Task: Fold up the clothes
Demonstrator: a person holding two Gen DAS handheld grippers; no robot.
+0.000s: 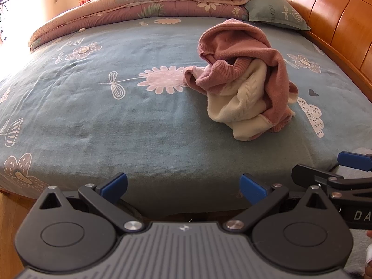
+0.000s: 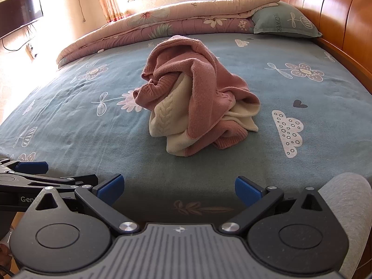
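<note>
Crumpled pink-and-cream knitted sweater lies in a heap on the blue floral-print bed sheet, near the middle of the bed and well apart from both grippers. Left gripper hovers at the near bed edge, its blue-tipped fingers spread wide and empty. Right gripper sits just beside it, fingers likewise wide and holding nothing. A folded pink floral quilt and a blue-green pillow rest along the far side, against the glossy wooden headboard.
</note>
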